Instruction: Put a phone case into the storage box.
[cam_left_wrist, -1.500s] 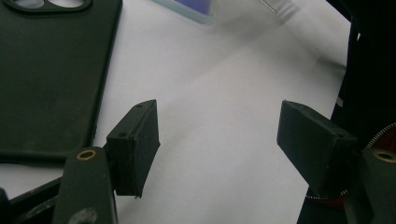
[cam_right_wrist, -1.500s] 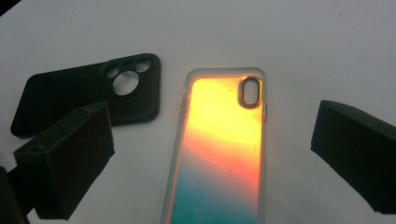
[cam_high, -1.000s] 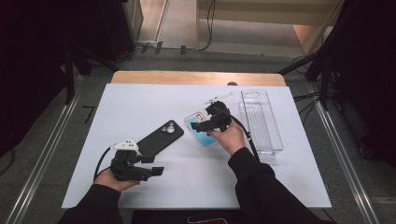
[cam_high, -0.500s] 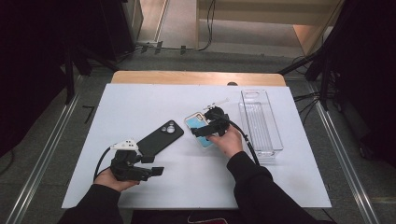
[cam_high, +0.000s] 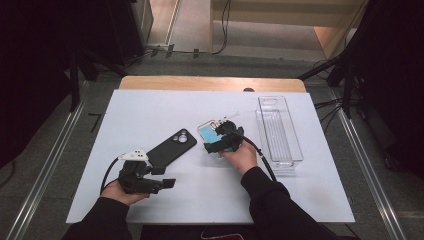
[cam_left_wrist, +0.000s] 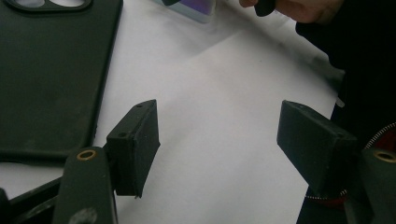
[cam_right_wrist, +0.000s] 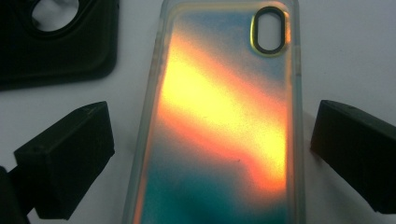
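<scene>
On the white surface (cam_high: 150, 110), the iridescent translucent phone case (cam_right_wrist: 224, 121) lies flat between the right tongs' (cam_high: 223, 141) parted jaws, untouched: the grasp is pending and calls for closing squarely on its edges. Left tongs (cam_left_wrist: 224, 140) rest apart, empty, beside the black matte phone case (cam_high: 172, 147).

Black sleeves; black left tool (cam_high: 167, 183), brass screws, white top; right tool (cam_high: 212, 148), black cable

The clear phone case (cam_right_wrist: 219, 126) lies flat on the white table, back side up. Its surface shines in orange, yellow and teal, and an oval camera hole with a dark rim is near one corner. In the high view (cam_high: 210, 134) it looks light blue, probably from the angle.
</scene>
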